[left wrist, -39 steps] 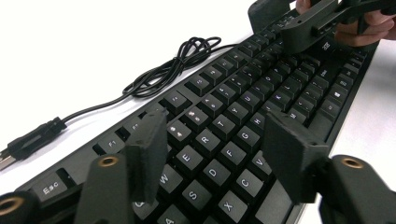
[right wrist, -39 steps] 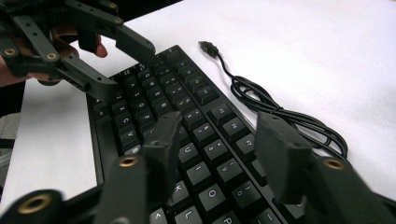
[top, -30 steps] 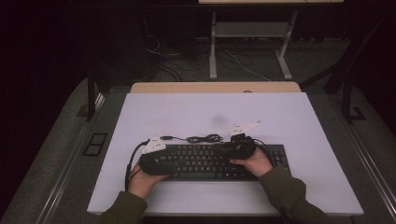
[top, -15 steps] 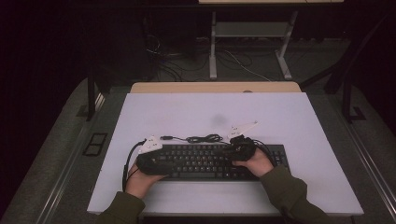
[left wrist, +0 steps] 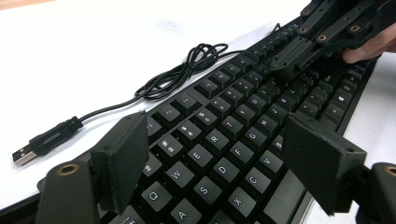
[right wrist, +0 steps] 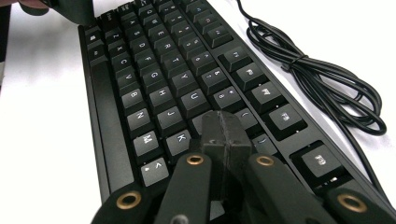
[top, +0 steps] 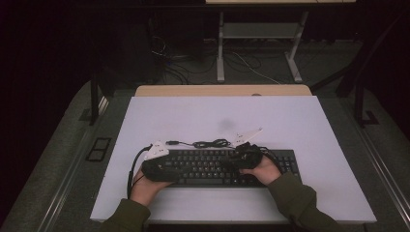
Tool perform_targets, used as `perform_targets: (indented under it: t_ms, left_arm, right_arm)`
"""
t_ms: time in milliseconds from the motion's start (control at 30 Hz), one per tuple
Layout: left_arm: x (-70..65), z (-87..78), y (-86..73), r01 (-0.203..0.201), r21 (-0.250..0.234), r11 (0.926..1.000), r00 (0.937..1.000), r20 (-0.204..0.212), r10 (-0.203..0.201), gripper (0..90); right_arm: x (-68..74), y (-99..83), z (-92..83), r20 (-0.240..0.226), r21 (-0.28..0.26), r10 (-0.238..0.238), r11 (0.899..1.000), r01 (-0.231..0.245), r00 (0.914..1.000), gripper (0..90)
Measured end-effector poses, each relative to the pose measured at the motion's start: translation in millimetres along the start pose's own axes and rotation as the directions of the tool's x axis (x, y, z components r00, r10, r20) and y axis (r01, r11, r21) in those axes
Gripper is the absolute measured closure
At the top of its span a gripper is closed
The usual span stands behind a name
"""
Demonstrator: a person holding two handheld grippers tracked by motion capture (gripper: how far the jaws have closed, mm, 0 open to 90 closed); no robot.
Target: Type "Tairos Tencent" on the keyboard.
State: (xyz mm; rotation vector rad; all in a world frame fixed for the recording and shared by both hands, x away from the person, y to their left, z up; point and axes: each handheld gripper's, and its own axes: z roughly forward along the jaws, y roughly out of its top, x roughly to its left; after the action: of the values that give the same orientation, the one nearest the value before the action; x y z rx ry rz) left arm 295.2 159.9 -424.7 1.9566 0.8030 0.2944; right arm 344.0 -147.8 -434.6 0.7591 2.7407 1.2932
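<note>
Under both grippers lay keyboard (top: 220, 166), flat on table (top: 290, 121). Kept left gripper (left wrist: 219, 163) spread wide over Q-W-E keys, holding nothing, jaws just opened further. Right gripper (right wrist: 227, 128) pinched shut, tips down near K-L keys, likely for pressing. Cable (left wrist: 187, 70) coiled beyond fingertips.

A white, flat rectangular table top (top: 290, 116) carries the things, with a strip of pale wood (top: 222, 90) showing along its far edge. A black full-size computer keyboard (top: 212, 166) lies flat on it near the near edge, its long side running left to right. Just beyond the keyboard's far edge lies its thin black cable (left wrist: 187, 70), bundled into a loose coil near the middle, with the USB plug (left wrist: 28, 149) resting on the white surface to the left.
</note>
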Motion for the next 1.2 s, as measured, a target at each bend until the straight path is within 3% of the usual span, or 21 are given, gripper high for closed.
perform_targets:
  t_ms: [967, 1200]
  left_arm:
    - [2.4, -2.8, -0.1, -0.003, -0.004, 1.0, 1.0, -0.006, 0.002, 22.0]
    - [4.4, -5.6, -0.2, -0.001, -0.007, 1.0, 0.9999, -0.012, 0.001, 23.0]
  right_arm:
    - [-3.5, -0.6, -2.0, 0.002, -0.021, 0.018, 1.0, -0.018, 0.9998, 89.0]
    - [-6.2, -0.1, -5.8, -0.002, -0.053, 0.041, 0.998, -0.041, 0.9991, 73.2]
